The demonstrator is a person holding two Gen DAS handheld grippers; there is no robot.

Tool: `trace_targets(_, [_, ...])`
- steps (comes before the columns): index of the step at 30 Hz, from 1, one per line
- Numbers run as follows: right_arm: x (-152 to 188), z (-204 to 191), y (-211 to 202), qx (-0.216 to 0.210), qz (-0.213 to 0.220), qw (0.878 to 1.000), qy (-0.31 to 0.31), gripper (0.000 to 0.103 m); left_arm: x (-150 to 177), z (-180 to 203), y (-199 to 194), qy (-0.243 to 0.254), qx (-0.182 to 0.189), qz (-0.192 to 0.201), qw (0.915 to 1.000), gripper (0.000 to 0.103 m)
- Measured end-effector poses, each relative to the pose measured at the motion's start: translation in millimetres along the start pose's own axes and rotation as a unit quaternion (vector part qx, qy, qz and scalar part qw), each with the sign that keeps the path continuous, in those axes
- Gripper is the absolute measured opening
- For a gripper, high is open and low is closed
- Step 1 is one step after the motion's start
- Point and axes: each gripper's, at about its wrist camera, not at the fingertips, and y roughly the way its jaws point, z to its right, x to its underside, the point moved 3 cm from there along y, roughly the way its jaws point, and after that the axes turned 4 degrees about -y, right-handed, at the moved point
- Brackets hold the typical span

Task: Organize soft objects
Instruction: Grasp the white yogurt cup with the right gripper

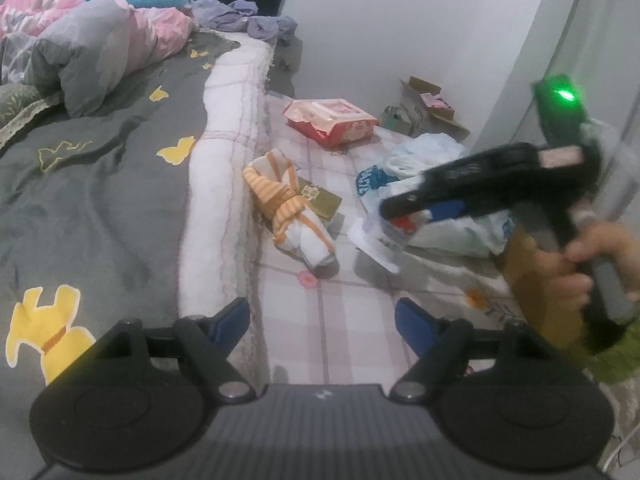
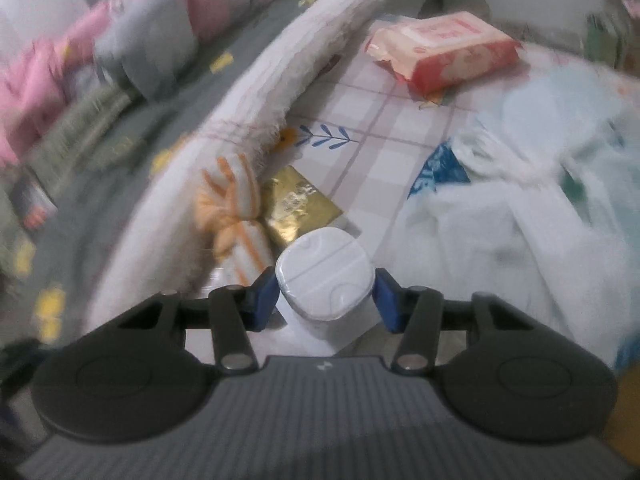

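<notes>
An orange-and-white striped cloth bundle [image 1: 289,208] lies on the checked sheet beside a gold packet [image 1: 322,200]; it also shows in the right wrist view [image 2: 236,216]. My left gripper [image 1: 322,320] is open and empty, held above the sheet short of the bundle. My right gripper [image 2: 325,294] is shut on a white square packet [image 2: 325,274]; its blue fingers press on both sides. The right gripper also shows in the left wrist view [image 1: 390,206], over the white plastic bags [image 1: 448,216].
A pink wipes pack [image 1: 332,120] lies farther back. A white padded bolster [image 1: 224,168] divides the sheet from the grey bedspread [image 1: 100,184] with piled quilts [image 1: 80,36]. An open cardboard box [image 1: 430,102] stands by the wall.
</notes>
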Motion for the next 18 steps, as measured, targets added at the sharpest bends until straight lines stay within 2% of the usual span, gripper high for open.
trace_targets(3, [21.5,2.2,-15.9,-0.036,-0.004,0.999,0.036,0.05,2.9,3.5,-2.6,0.007,0.002,-0.002,1.0,0.081])
trace_targets(5, [35.4,4.1,-16.6,-0.077,-0.016,0.995,0.068,0.05,6.2,4.9,-3.4,0.012,-0.001,-0.004,0.9999,0.08])
trace_targets(6, [41.9,6.3,-14.2,-0.108,-0.026,0.99,0.092,0.05,7.6,5.0,-3.0,0.011,-0.003,-0.007,0.9999,0.08])
trace_targets(8, [54.4,12.7,-4.0,-0.175,-0.051,0.971,0.153,0.05,11.4,4.0,-2.3,0.006,-0.004,-0.014,0.9999,0.079])
trace_targets(10, [65.3,18.3,10.3,-0.212,-0.075,0.955,0.194,0.05,14.9,3.2,-1.0,-0.002,0.001,-0.023,0.9997,0.079])
trace_targets(13, [69.9,17.8,16.6,-0.203,-0.081,0.956,0.194,0.05,18.2,3.4,-0.1,-0.007,0.009,-0.03,0.9995,0.079])
trace_targets(16, [61.3,12.9,5.9,-0.136,-0.062,0.977,0.148,0.052,20.4,5.8,1.8,-0.007,0.019,-0.035,0.9992,0.079])
trace_targets(18, [57.8,12.6,2.1,-0.104,-0.054,0.985,0.126,0.052,20.5,8.9,5.2,-0.003,0.025,-0.039,0.9989,0.079])
